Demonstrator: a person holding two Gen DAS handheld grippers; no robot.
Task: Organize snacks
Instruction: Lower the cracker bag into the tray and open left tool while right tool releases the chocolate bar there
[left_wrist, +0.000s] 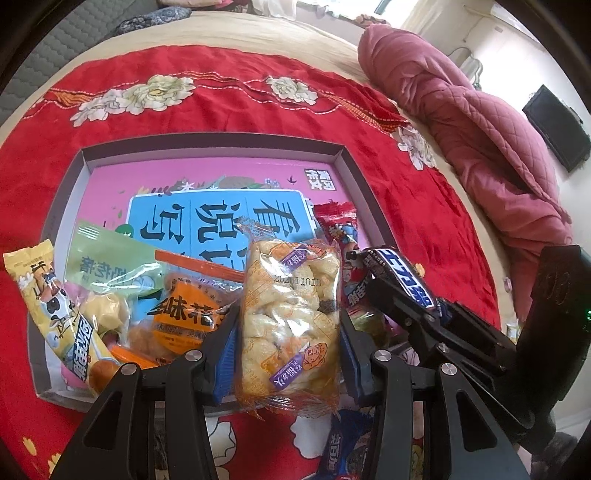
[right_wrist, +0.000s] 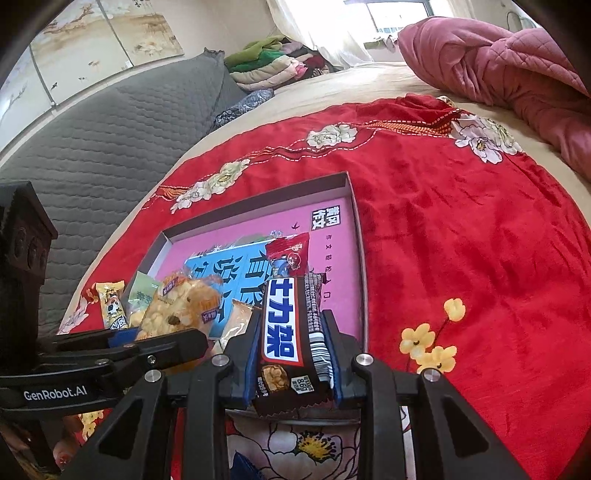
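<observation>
I have both claws loaded over the near edge of the shallow box (left_wrist: 212, 146) on the red floral blanket (left_wrist: 229, 110): my left gripper (left_wrist: 288, 334) is clamped on a clear pack of pale puffed snacks (left_wrist: 290, 295), and my right gripper (right_wrist: 293, 345) is clamped on a dark chocolate bar (right_wrist: 284, 332), its blue label running forward between the fingers. To place them well, I judge I should carry each pack forward past the box's near wall, lower it until it rests flat on the pink printed floor (right_wrist: 332, 266), and only then ease the jaws apart, one claw at a time, since the two rigs sit just beside each other and could knock together. Ahead and left of my left claw the box already holds an orange-labelled pastry pack (left_wrist: 184, 314), a green pouch (left_wrist: 107, 266) and a yellow cow-print stick (left_wrist: 55, 306) lying over the left wall, so that corner is crowded. Just ahead of my right claw a red-topped wrapper (right_wrist: 290, 253) lies in the way; the bare floor further ahead looks the better spot. A blue packet (left_wrist: 349, 446) lies below my left claw on the blanket, outside the box. A pink quilt (right_wrist: 498, 62) is bunched well beyond, to the right.
</observation>
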